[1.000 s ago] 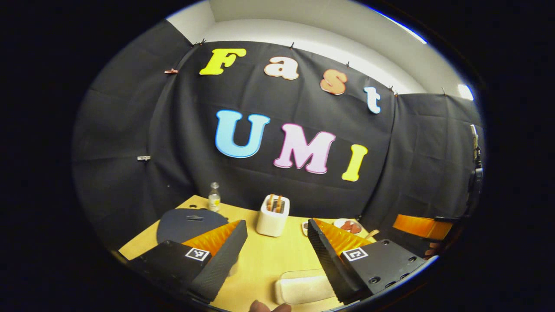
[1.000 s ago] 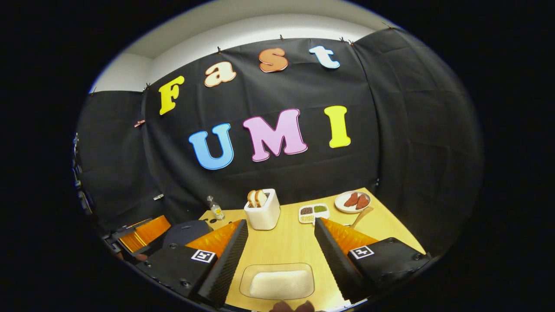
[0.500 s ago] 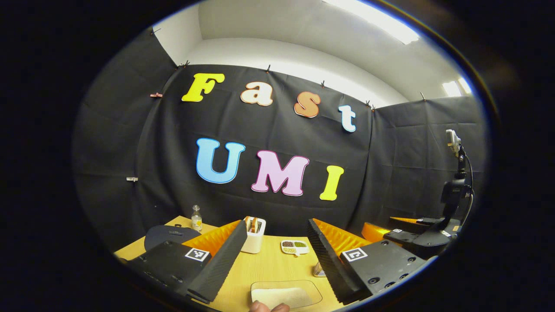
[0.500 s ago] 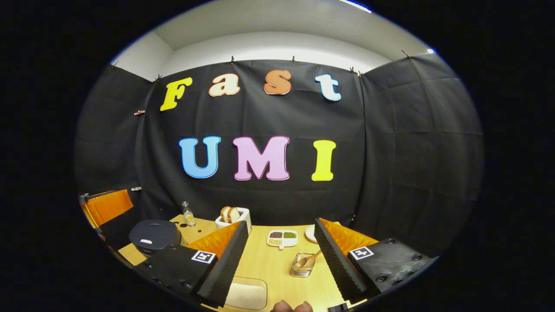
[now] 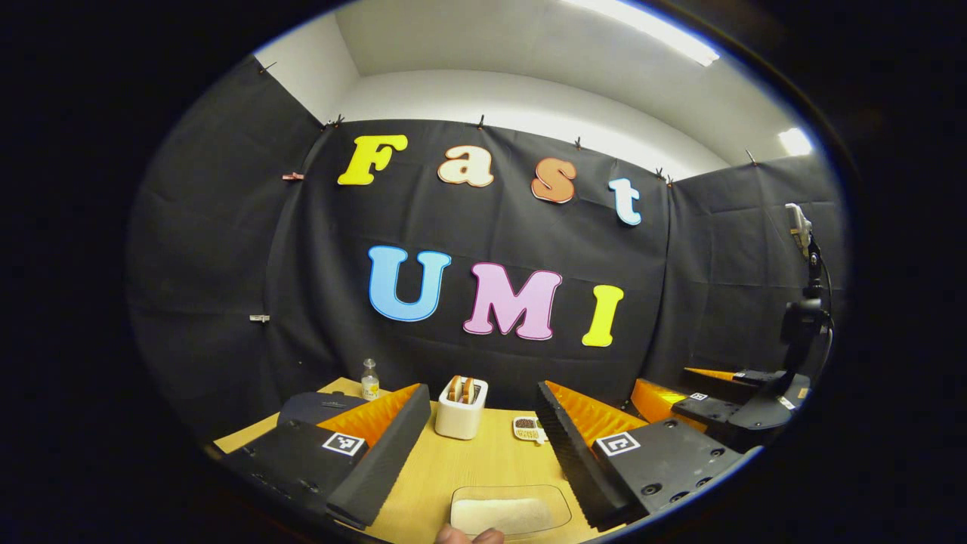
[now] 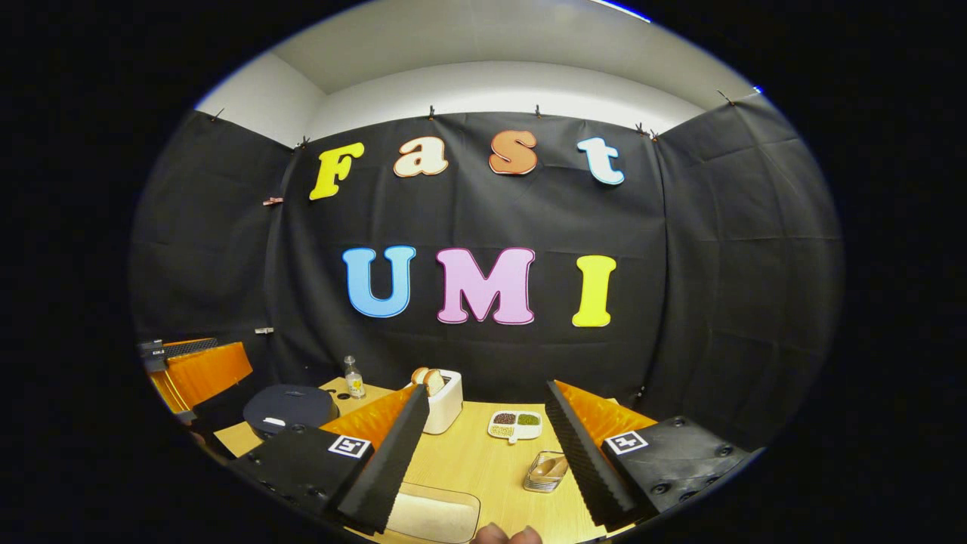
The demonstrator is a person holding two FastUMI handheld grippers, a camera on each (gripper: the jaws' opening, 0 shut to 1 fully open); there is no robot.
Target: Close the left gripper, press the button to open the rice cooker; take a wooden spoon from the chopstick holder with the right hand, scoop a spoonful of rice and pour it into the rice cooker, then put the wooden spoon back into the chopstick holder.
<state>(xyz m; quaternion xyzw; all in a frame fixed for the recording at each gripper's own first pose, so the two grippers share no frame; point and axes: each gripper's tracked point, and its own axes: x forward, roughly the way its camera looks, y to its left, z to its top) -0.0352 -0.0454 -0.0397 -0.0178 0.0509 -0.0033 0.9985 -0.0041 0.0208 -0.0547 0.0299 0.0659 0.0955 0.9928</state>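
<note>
Both tongs hover wide apart over the counter (image 6: 483, 468), gripping nothing: left tongs (image 5: 480, 446), right tongs (image 6: 483, 453). Rice cooker (image 6: 291, 408) sits lid down, far left; the chopstick holder (image 6: 545, 472) stands beside the right tongs.

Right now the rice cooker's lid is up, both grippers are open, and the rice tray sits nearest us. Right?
Not quite: the rice cooker has its lid down, as the right gripper view shows. The left gripper and right gripper are open, and the rice tray is nearest.
</note>
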